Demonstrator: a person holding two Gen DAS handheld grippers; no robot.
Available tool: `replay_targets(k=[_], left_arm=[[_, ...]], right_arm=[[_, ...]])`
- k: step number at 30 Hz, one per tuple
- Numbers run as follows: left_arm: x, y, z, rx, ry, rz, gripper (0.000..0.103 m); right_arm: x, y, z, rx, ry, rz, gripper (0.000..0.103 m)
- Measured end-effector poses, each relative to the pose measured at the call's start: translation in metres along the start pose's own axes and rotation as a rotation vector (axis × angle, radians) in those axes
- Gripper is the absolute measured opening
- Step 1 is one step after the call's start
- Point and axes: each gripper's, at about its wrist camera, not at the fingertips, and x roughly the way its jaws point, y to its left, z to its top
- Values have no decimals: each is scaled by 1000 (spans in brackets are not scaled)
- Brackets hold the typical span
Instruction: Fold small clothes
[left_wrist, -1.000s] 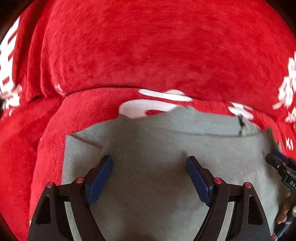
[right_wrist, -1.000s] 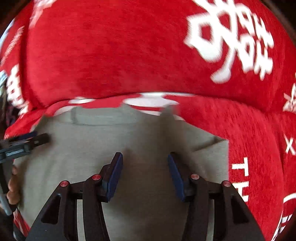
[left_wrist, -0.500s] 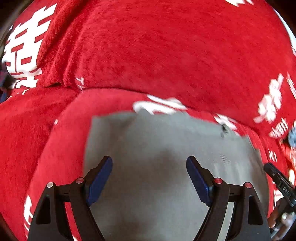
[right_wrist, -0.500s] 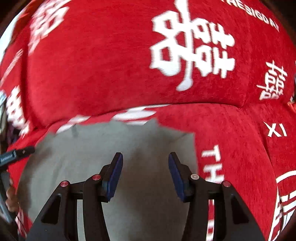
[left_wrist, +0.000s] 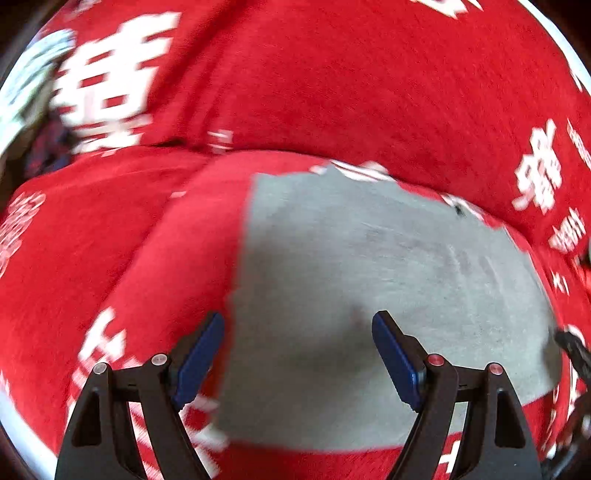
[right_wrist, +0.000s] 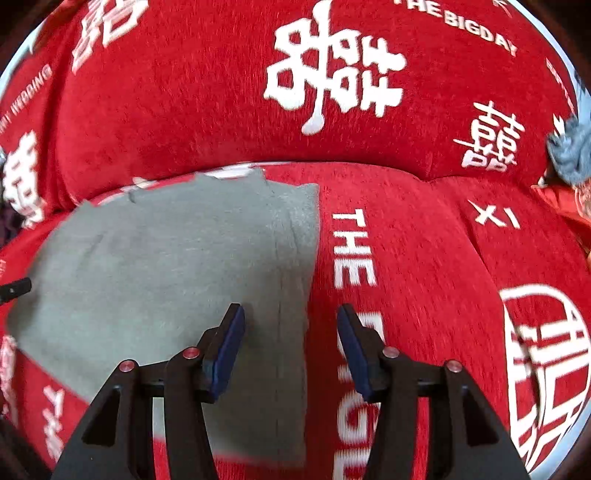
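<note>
A small grey garment (left_wrist: 369, 280) lies flat, folded into a rough rectangle, on a red seat cushion (left_wrist: 155, 258); it also shows in the right wrist view (right_wrist: 166, 266). My left gripper (left_wrist: 297, 354) is open and empty above the garment's left edge. My right gripper (right_wrist: 291, 347) is open and empty above the garment's right edge, one finger over grey cloth, the other over red cushion.
A red sofa cover with white characters and lettering covers seat and backrest (right_wrist: 332, 81). A grey-blue cloth (right_wrist: 570, 151) lies at the far right of the sofa. The other gripper's dark tip shows at the frame edges (left_wrist: 570, 347) (right_wrist: 14, 290).
Both grippers have pulled back and apart, left going left, right going right. The garment's sleeves no longer stick out; it now lies as a plain rectangle. Both stay open.
</note>
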Motion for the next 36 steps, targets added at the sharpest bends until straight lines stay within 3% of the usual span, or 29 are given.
replay_targets(k=[6, 11, 14, 19, 21, 23, 25, 27, 28, 31, 36], left_arm=[[-7, 36, -34, -188, 33, -5, 83], [-14, 60, -52, -255, 50, -68, 83], [-18, 74, -60, -323, 60, -199, 83], [-9, 66, -52, -368, 73, -323, 83], [0, 60, -49, -384, 95, -428, 83], [3, 57, -47, -400, 77, -436, 83], [8, 60, -42, -425, 60, -451, 73], [21, 66, -37, -459, 90, -476, 21], [29, 68, -37, -469, 118, -486, 15], [32, 74, -43, -473, 95, -517, 12], [13, 60, -47, -333, -41, -397, 11]], right_arm=[[-6, 50, -37, -106, 11, 106, 57], [-4, 41, -50, -111, -11, 46, 56], [-15, 28, -49, -88, -11, -6, 57], [-33, 36, -41, -73, -39, 3, 57], [-34, 44, -38, -79, -42, 14, 58], [-33, 51, -38, -85, -36, 22, 58], [-31, 59, -38, -96, -24, 27, 58], [-30, 67, -38, -107, -14, 37, 58], [-29, 71, -37, -115, -9, 43, 58], [-26, 88, -26, -151, 3, 61, 58], [-9, 135, 23, -156, 70, 188, 63]])
